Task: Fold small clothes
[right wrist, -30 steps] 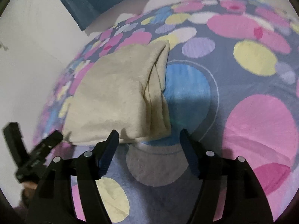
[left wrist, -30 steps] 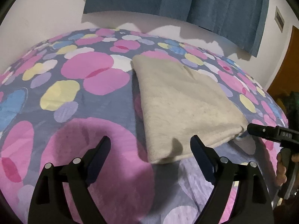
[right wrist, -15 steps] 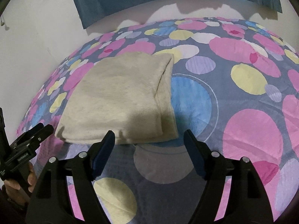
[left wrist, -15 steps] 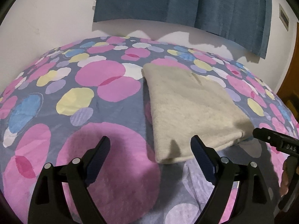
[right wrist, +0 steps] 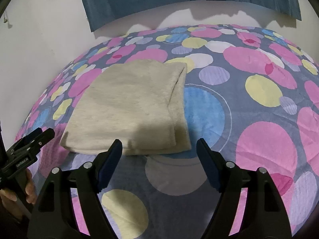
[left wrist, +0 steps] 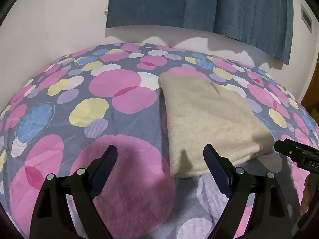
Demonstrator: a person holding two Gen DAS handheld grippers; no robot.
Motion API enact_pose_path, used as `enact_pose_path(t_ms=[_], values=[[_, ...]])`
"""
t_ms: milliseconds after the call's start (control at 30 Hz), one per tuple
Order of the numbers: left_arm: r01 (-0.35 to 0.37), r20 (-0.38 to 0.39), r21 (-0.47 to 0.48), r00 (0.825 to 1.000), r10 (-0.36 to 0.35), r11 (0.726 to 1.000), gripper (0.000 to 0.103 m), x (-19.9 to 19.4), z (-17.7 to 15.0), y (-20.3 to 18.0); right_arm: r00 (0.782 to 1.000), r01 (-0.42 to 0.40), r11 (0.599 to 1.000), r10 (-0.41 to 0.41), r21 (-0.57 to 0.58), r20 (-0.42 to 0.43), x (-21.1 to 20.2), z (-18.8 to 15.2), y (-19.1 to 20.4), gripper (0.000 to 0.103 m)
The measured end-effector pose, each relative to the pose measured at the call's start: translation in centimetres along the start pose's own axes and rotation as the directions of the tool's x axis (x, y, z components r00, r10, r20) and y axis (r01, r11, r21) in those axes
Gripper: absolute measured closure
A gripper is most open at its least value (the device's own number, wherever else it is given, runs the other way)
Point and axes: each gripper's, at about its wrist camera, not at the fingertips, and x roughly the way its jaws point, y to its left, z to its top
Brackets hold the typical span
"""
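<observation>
A: Position of the folded beige garment [left wrist: 211,119]?

B: Flat on the polka-dot bedspread [left wrist: 79,109], folded into a rough rectangle. In the left wrist view it runs from centre toward 3 o'clock; in the right wrist view it sits from centre toward 9 o'clock, with a layered edge along its right side.

A: Left gripper [left wrist: 160,158]?

B: Released, jaws spread wide, nothing between them. Its right finger stands just in front of the garment's near edge; I cannot tell whether they touch.

A: Right gripper [right wrist: 159,152]?

B: Also released, jaws wide, no cloth between the pads. Tips are near the garment's front edge at 12 o'clock.

A: Surroundings?

B: White wall [left wrist: 49,20] and a blue curtain [left wrist: 199,4] at 12 o'clock. A hand [right wrist: 24,189] holding the other gripper shows at 8 o'clock in the right view.
</observation>
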Motion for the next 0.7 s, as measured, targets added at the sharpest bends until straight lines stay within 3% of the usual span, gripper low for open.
enact_pose_path(t_ms=[700], values=[[-0.036,-0.002,-0.012,0.999,0.036,0.999,0.016,0.30,0.42,0.40,1.000,-0.002,1.000,0.002,-0.010,-0.013,0.45,-0.26,0.13,0.027]])
